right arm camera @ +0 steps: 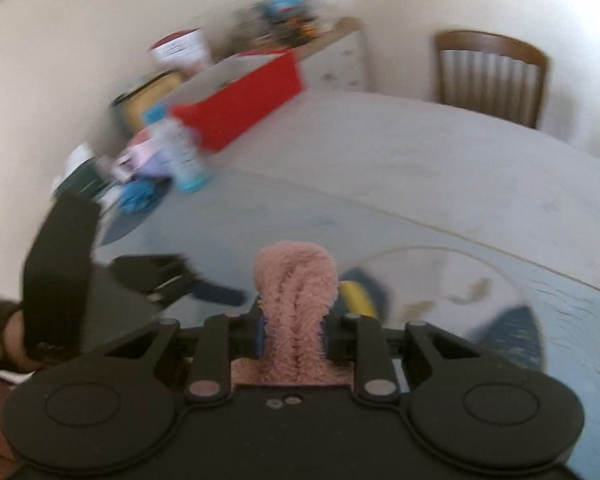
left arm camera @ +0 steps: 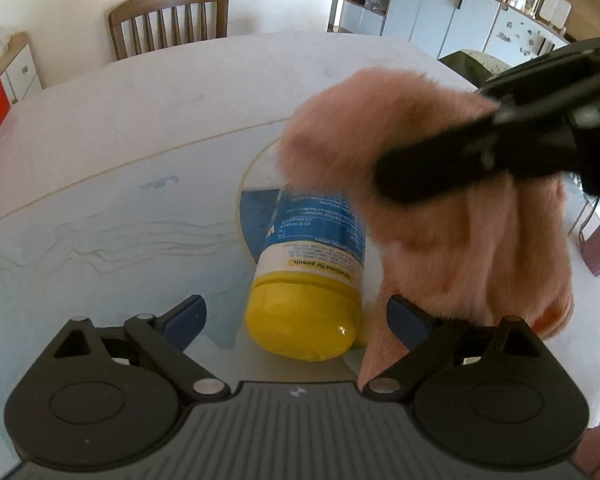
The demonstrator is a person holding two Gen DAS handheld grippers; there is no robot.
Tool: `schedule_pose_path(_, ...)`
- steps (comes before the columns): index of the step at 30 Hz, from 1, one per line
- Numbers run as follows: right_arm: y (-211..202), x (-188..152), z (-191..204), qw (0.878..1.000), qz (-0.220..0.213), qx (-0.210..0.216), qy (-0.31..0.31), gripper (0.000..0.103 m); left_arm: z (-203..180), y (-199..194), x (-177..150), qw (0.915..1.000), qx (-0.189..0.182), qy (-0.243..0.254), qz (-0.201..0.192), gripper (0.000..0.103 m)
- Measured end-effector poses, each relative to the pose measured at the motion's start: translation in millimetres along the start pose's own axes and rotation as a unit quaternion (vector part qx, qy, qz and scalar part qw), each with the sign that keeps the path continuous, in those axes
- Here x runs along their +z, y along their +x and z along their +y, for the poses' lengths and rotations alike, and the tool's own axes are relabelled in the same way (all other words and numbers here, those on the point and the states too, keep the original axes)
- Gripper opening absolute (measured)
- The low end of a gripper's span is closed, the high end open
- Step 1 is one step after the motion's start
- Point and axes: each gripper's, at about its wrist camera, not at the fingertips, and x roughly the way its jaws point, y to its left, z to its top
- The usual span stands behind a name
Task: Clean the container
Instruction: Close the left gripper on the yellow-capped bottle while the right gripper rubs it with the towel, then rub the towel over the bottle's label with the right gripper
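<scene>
Lay on its side on the counter (left arm camera: 100,140), that yellow-capped container (left arm camera: 306,280), cap toward the camera, sitting between the spread blue-padded fingers (left arm camera: 188,318) of the left tool (left arm camera: 300,320) — gaped wide, gripping nothing. Draped over the container's far end and right flank, a fluffy pink cloth (left arm camera: 440,200), hiding the base completely. Clamped narrow on that cloth, the right tool (right arm camera: 296,332), seen smeared and dark from the left view. Showed only a sliver of yellow cap (right arm camera: 354,296) past the bunched cloth in the right wrist view. Blurred beyond reading: the clutter at the counter's far edge, a red box (right arm camera: 244,100) the only clear shape. Couldn't tell whether cloth pressed on label or merely hung over it.
</scene>
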Motion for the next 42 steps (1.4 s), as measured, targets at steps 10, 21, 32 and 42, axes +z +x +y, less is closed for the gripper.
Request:
schedule_pose_path(10, 45.6, 7.6, 18.0, 0.997, 0.057, 0.04, -0.027, 0.024, -2.7, 6.9, -8.1, 0.9998, -0.008, 0.014, 0.009, 0.063)
schedule_pose_path(21, 50.3, 15.3, -20.5, 0.999, 0.049, -0.014, 0.0, 0.024, 1.9, 5.9, -8.4, 0.9997, -0.019, 0.004, 0.016, 0.062)
schedule_pose_path(32, 41.9, 4.7, -69.2, 0.995, 0.025, -0.034, 0.093, 0.027, -1.0, 3.3, -12.1, 0.9997, -0.02, 0.006, 0.015, 0.062)
schedule_pose_path(42, 29.9, -8.6, -69.3, 0.994, 0.022, -0.051, 0.092, 0.026, 1.6, -12.1, -1.3, 0.9981, -0.06, -0.013, 0.003, 0.062)
